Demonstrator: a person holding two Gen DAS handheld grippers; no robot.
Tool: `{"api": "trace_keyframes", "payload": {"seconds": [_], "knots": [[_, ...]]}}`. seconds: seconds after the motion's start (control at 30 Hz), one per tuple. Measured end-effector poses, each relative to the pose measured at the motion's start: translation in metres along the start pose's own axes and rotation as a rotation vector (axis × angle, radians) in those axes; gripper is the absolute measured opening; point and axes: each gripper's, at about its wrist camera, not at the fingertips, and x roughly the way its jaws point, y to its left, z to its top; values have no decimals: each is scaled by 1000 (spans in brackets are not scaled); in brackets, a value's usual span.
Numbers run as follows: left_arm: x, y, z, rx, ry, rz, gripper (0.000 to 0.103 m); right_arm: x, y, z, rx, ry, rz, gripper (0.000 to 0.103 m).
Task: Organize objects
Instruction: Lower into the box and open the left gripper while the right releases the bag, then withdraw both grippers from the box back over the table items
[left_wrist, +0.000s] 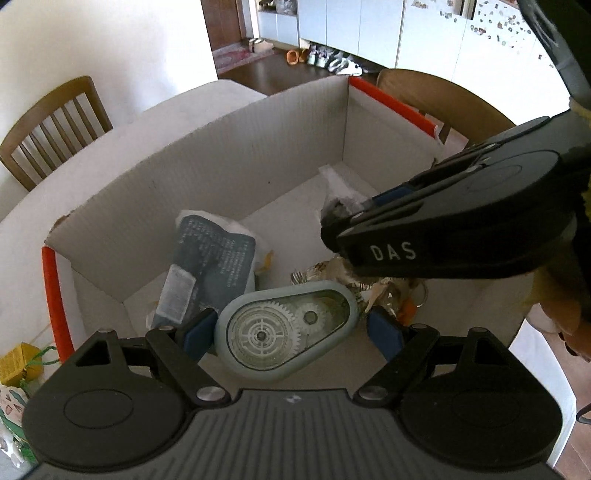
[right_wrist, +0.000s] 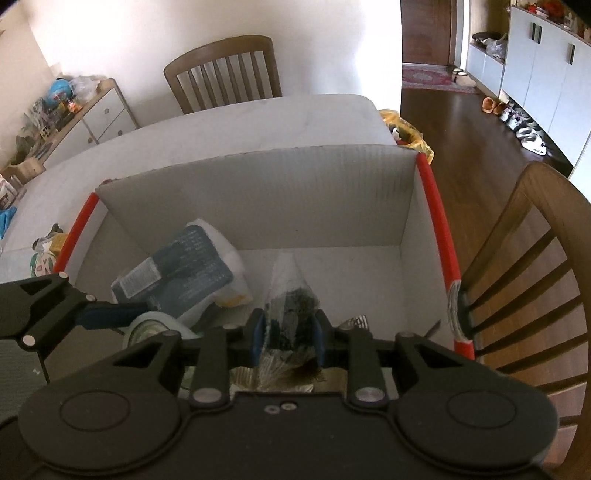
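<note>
Inside the white corrugated box (left_wrist: 207, 155), the pale blue tape dispenser (left_wrist: 286, 328) with its clear gear window lies flat on the box floor, between the spread blue pads of the left tool (left_wrist: 291, 332); the left pad (left_wrist: 197, 328) sits just beside the dispenser's rounded end, contact not certain, and the right pad (left_wrist: 384, 332) stands apart from its narrow end, so this tool is wide apart and not clamping. The right tool (right_wrist: 288, 334) is drawn in on a clear plastic bag of dark bits (right_wrist: 290, 295), the bag's peak rising above the pads over the box floor; in the left wrist view this tool (left_wrist: 332, 221) reaches in from the right, above a crinkled foil wrapper (left_wrist: 332, 273). A grey-blue printed pouch (left_wrist: 218, 254) leans just beyond the dispenser toward the far-left corner. The far-right part of the box floor is bare. The far wall stands tall; the left rim (left_wrist: 55, 299) and right rim (right_wrist: 437, 218) carry red edging. The box sits on a white tabletop (right_wrist: 240, 122), its right side near the tabletop's edge, with a wooden chair (right_wrist: 532, 266) close against that side. Small packets (left_wrist: 18, 365) lie outside the left wall. A second chair (right_wrist: 225, 70) stands at the tabletop's far side.
</note>
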Motion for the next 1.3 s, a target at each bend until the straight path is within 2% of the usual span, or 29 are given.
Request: {"api": "trace_keyframes", "payload": {"seconds": [0.23, 0.4, 0.47, 0.97, 1.3], "knots": [[1, 1, -2, -9, 16, -7, 88, 0, -4, 3, -1, 20, 4, 31], [-3, 3, -5, -26, 5, -23, 88, -5, -10, 0, 13, 10, 20, 52], [-6, 5, -6, -36, -4, -24, 88, -8, -10, -1, 8, 5, 22, 56], [-21, 14, -14, -86, -37, -55, 88, -47, -6, -7, 10, -61, 63, 62], [-67, 21, -33, -144, -169, -65, 90, -90, 4, -13, -3, -154, 115, 63]]}}
